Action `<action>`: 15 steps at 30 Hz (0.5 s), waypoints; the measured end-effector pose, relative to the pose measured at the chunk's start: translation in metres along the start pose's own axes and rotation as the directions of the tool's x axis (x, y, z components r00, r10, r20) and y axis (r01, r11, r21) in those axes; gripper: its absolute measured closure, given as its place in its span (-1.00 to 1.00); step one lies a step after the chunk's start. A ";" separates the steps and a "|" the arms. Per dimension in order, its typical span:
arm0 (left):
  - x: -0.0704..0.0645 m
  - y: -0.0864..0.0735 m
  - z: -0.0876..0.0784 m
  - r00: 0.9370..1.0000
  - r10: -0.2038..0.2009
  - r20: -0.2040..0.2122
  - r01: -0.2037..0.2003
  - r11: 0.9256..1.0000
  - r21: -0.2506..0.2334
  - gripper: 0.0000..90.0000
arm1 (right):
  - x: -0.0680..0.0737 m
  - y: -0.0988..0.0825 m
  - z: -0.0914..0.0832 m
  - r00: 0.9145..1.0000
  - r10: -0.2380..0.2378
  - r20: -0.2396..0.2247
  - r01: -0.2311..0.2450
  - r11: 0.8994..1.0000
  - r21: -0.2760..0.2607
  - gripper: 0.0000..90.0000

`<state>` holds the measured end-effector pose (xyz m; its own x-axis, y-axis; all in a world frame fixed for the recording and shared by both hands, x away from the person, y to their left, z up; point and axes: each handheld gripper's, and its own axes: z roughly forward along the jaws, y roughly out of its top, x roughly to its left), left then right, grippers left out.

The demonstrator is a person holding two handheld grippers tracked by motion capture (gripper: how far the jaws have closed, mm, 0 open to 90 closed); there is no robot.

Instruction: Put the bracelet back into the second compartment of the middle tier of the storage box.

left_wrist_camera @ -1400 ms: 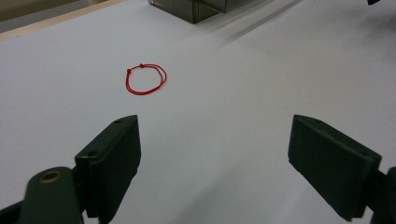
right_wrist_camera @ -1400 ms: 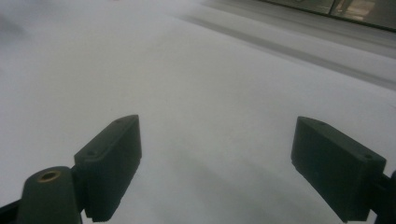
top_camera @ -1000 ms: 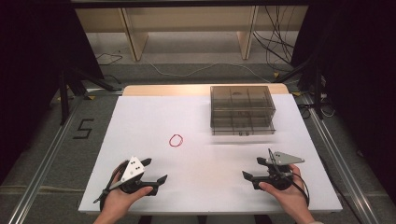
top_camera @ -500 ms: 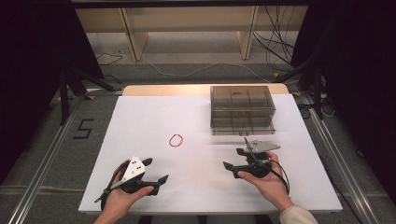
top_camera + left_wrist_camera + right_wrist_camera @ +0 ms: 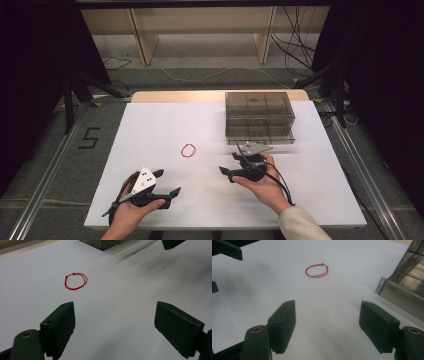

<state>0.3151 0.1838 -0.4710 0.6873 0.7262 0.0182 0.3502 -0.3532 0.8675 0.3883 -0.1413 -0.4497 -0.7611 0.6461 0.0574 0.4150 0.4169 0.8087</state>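
**Red cord loop lies alone between two empty pairs of jaws**

Black jaws rise from the bottom of the left gripper view, spread wide with bare white surface (image 5: 125,302) between them. Nothing is held there. In the high view the left gripper (image 5: 167,184) sits at the lower left of the frame, in a hand near the front edge of the white surface (image 5: 150,125), its grey three-cornered plate on top.

In the right gripper view the jaws also stand apart with nothing between them; they have just been closing a little, yet a broad gap remains. The high view puts the right gripper (image 5: 228,165) just right of centre, held in a hand whose pale sleeve comes in at the bottom edge, a black cable trailing back over the wrist.

Farther on lies the red cord loop (image 5: 188,150), flat on the surface a little left of centre in the high view, apart from both grippers and touching neither. In the left gripper view the red cord loop (image 5: 76,281) shows in the upper left, with a small knot on its upper rim; in the right gripper view it (image 5: 317,270) sits at upper centre.

Beyond the right gripper stands a smoky clear plastic drawer box (image 5: 259,116), in the upper right part of the surface, its lid divided into compartments. Its corner shows at the right edge of the right gripper view (image 5: 409,290). Behind the surface, cables run across the floor under wooden shelf legs.
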 end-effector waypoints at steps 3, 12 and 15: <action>0.000 0.000 0.000 1.000 0.001 0.002 -0.001 1.000 0.001 -0.62 | 0.004 0.009 0.012 1.000 -0.011 0.000 0.011 1.000 0.013 -0.28; 0.000 0.000 0.001 1.000 0.002 0.001 -0.002 1.000 0.000 -0.62 | 0.009 0.026 0.038 1.000 -0.026 -0.001 0.026 0.999 0.031 -0.25; -0.001 0.000 0.001 1.000 0.003 0.001 -0.003 1.000 0.001 -0.62 | 0.012 0.033 0.049 0.999 -0.040 -0.002 0.040 0.998 0.041 -0.23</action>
<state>0.3153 0.1829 -0.4714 0.6890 0.7245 0.0201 0.3487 -0.3557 0.8671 0.4177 -0.0886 -0.4506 -0.7781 0.6276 0.0257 0.4040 0.4687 0.7855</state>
